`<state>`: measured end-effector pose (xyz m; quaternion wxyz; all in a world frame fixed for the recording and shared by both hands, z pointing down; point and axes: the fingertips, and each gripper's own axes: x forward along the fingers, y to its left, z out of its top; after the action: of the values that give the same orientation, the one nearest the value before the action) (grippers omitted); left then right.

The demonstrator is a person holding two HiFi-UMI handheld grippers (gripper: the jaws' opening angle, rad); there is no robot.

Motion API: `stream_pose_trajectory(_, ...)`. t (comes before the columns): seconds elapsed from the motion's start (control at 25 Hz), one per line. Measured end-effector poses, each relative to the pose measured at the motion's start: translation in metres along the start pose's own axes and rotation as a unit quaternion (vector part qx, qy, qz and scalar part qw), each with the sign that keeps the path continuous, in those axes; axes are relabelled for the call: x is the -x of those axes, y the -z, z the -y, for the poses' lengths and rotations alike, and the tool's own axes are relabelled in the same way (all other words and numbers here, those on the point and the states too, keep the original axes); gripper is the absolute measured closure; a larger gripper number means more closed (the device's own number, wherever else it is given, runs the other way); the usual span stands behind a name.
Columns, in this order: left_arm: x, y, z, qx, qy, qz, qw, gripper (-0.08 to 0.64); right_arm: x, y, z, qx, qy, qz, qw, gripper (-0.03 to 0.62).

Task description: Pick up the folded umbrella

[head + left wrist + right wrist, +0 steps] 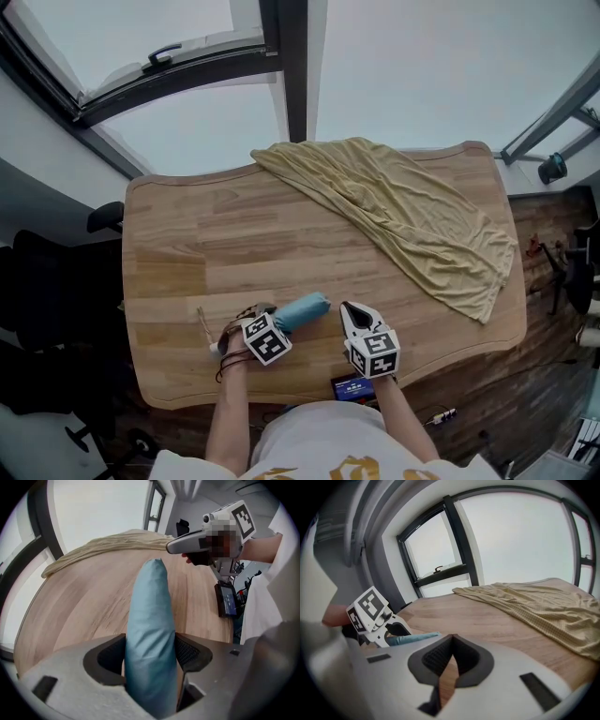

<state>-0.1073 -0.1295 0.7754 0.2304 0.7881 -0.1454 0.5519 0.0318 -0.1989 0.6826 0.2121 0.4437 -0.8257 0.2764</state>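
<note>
The folded umbrella [302, 312], in a light blue sleeve, lies on the wooden table [187, 253] near its front edge. My left gripper [265, 319] points steeply down over the umbrella's left end. In the left gripper view the umbrella [150, 634] runs between the wide-spread jaws of the left gripper [150, 654] and fills the gap; I read it as open around the umbrella. My right gripper [352, 314] hovers just right of the umbrella's other end. Its jaws meet at the tips [451, 641] with nothing between them. The umbrella [410, 638] shows to its left.
A beige cloth [412, 216] is draped over the table's far right part. A dark phone-like device [354, 386] lies at the front edge by the person's body. Windows stand behind the table, and a dark chair [37, 309] is at the left.
</note>
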Motion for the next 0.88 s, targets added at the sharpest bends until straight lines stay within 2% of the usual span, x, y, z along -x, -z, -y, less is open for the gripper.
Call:
stream_pose_trajectory(0.2,-0.007,0.001,0.001,0.010,0.003,-0.013,0.9999,0.250,-0.001,0.003,0.001,-0.005,0.000,-0.002,1.000,0.583)
stream_pose_trajectory(0.4,-0.012,0.000,-0.004,0.024,-0.035,-0.031,0.9986,0.249,-0.002,0.005,0.000,-0.009,0.002,-0.004,1.000,0.583)
stream_pose_trajectory(0.52,-0.013,0.001,-0.004,0.029,-0.048,-0.023,0.9982,0.249,-0.002,0.006,-0.003,-0.010,0.001,-0.003,1.000,0.583)
stream_pose_trajectory(0.88,-0.013,-0.001,-0.005,0.037,-0.045,-0.012,0.9982,0.249,-0.002,0.009,-0.004,-0.010,-0.002,-0.003,1.000,0.583)
